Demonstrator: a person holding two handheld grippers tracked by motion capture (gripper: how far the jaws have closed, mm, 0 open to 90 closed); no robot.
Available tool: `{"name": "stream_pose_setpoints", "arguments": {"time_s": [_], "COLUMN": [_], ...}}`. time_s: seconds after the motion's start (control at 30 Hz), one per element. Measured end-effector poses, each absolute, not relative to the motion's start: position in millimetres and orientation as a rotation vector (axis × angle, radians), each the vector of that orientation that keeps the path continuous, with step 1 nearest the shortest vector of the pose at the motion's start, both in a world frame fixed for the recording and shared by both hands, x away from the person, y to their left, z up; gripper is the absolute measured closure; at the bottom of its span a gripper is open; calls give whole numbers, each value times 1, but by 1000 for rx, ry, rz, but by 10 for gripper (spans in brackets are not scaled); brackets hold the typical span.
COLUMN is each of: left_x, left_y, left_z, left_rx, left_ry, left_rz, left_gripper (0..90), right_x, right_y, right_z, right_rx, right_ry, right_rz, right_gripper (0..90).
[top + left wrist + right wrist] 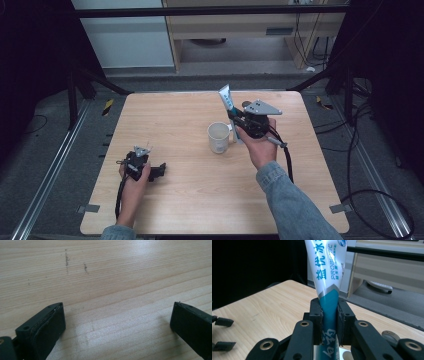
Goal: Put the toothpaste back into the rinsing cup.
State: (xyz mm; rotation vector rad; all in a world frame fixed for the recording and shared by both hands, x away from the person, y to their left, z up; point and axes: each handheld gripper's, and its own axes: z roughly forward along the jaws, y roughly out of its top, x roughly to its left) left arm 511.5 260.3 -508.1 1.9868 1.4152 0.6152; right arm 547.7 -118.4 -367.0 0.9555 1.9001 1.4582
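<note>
Across the middle of the high view spreads the wooden table (200, 190), pale grain running side to side, and both of the person's forearms come up onto it from the near edge. Over on the right side, the right hand wraps the right gripper (235, 120), raised off the wood with its jaws turned up and away from the person. Those jaws are clamped tight on a toothpaste tube (227, 102), and the right gripper view settles it: the two black pads (316, 315) press on the teal lower part of the tube (329, 277), one on each side, while the white printed part rises above them with its flat crimped end uppermost and leaning a little to the left. Just beside that gripper, on its left in the high view, a cream mug (219, 137) stands upright on the table with its mouth open to the camera; the tube's lower end hangs near the mug's right side, though whether it touches I cannot tell. Down at the near left, the left gripper (159, 171) lies low against the table, well apart from mug and tube. Its own view shows jaws spread wide, bare wood between them, gripping nothing.
</note>
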Motion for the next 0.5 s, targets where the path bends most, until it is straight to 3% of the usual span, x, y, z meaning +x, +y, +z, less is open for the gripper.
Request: {"name": "stream_pose_setpoints", "arguments": {"time_s": [0.5], "left_x": [512], "left_y": [260], "left_z": [-508], "left_rx": [1987], "left_ry": [1415], "left_rz": [614], "left_gripper": [0], "right_x": [547], "right_y": [-110], "right_z": [-367], "right_rx": [963], "right_ry": [1819], "right_rz": [1502], "right_gripper": [772]}}
